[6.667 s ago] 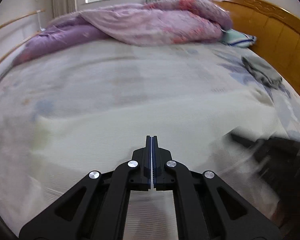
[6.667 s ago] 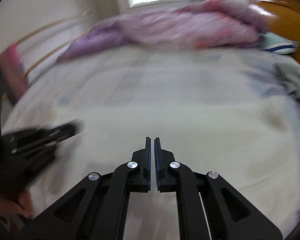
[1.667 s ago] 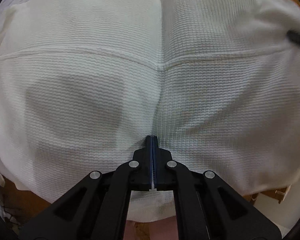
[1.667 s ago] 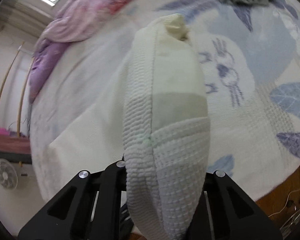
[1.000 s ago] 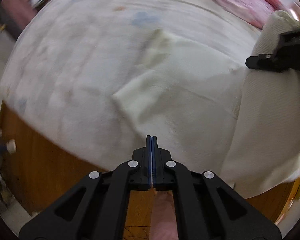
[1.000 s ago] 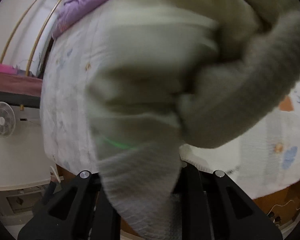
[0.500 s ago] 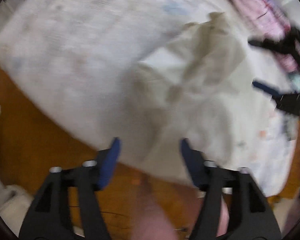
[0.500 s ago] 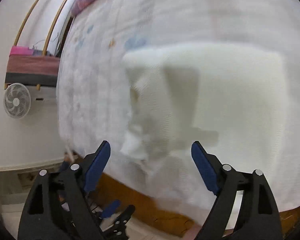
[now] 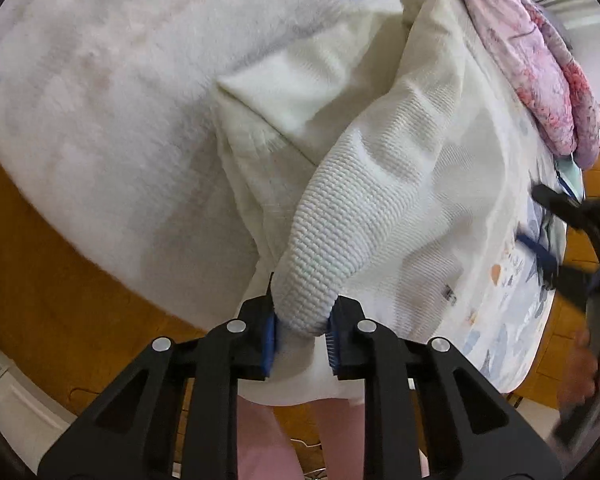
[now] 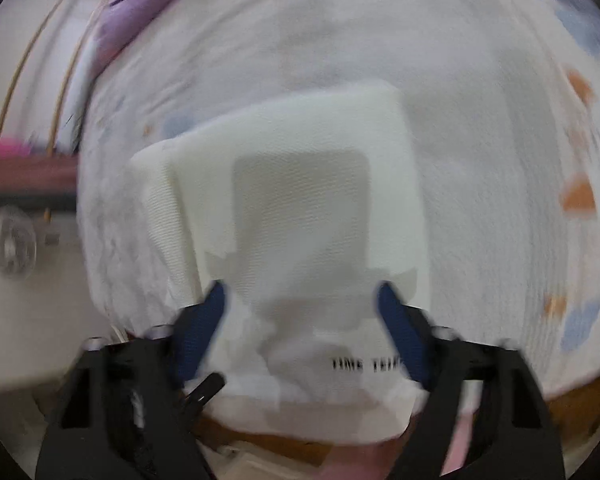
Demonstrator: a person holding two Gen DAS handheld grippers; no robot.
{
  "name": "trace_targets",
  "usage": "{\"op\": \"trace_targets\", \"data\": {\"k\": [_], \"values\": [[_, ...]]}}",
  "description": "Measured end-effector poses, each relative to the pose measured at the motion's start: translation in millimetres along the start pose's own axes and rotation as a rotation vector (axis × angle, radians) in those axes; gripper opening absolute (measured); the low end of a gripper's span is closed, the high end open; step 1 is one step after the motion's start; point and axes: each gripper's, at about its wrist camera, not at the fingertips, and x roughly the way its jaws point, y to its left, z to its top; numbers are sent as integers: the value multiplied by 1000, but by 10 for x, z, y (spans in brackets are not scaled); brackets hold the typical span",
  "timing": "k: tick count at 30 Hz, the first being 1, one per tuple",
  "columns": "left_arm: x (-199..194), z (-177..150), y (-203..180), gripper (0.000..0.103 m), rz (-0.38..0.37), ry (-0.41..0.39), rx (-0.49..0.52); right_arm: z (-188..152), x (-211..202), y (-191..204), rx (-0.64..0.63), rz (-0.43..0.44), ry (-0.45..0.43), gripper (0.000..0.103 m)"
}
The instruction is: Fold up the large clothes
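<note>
The left hand-held gripper (image 9: 302,338) pinched a thick fold of the white waffle-knit garment (image 9: 364,184), while the right hand-held gripper (image 10: 302,316) hung spread above it.

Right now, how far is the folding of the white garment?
Partly done: the white knit garment already lies on the bed as a rough rectangle with its side turned in. In hand: the left gripper pinches a thick fold of it. The right gripper is open above it. Left: laying that fold over and flattening.
</note>
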Motion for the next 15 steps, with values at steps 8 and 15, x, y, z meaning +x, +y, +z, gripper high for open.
{"op": "trace_targets", "data": {"k": [8,15], "values": [[75,84,217,20,62,-20,-48,562,1231,972,-280,89,152,6],[564,371,365,28,178,-25,6,823,1774,865,-106,158,141,2]]}}
